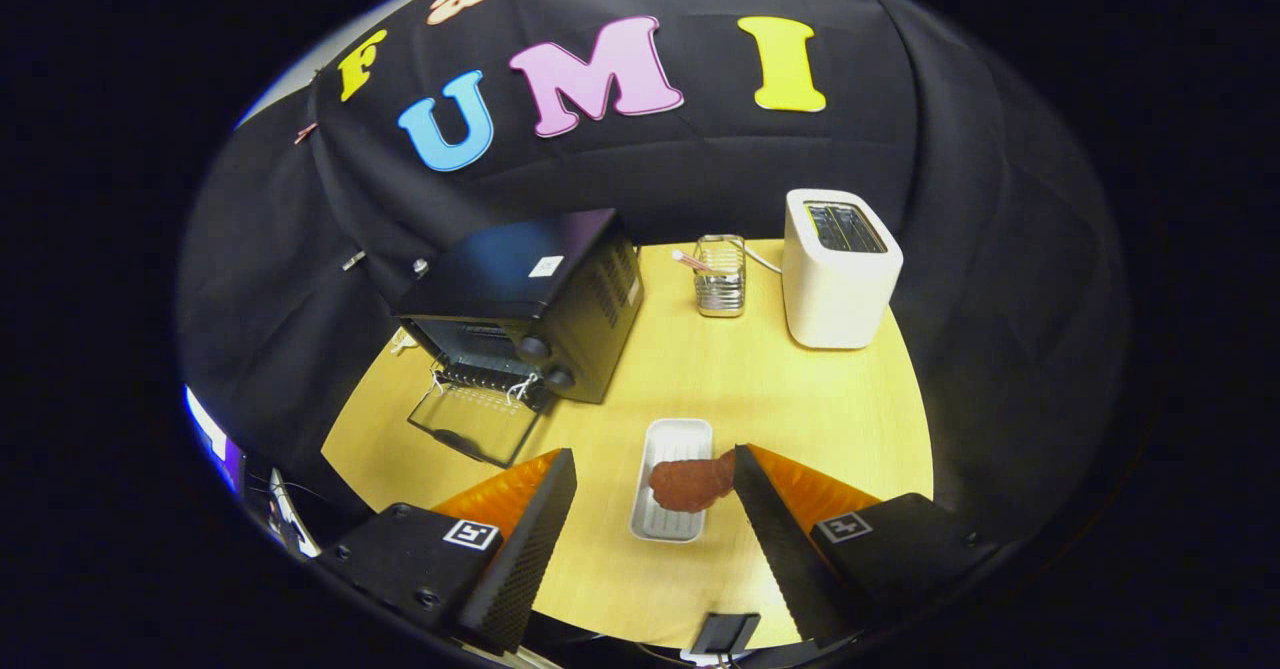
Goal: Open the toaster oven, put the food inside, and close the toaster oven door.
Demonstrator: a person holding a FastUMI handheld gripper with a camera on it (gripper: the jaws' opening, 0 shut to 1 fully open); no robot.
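Gripper [655, 464] fingers spread wide, food [688, 484] on tray [676, 444] between them

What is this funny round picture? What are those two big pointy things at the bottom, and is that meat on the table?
The picture comes from a camera riding on a grabbing tool that a person holds in a hand. The two pointy things are the tool's fingers; together they make the gripper, which is open and holding nothing. Between the fingers, on the wooden table, a reddish-brown piece of food lies in a small white tray, and it does look like meat. Farther away stands a black toaster oven with its glass door folded down open. Beyond are a wire holder and a white toaster.
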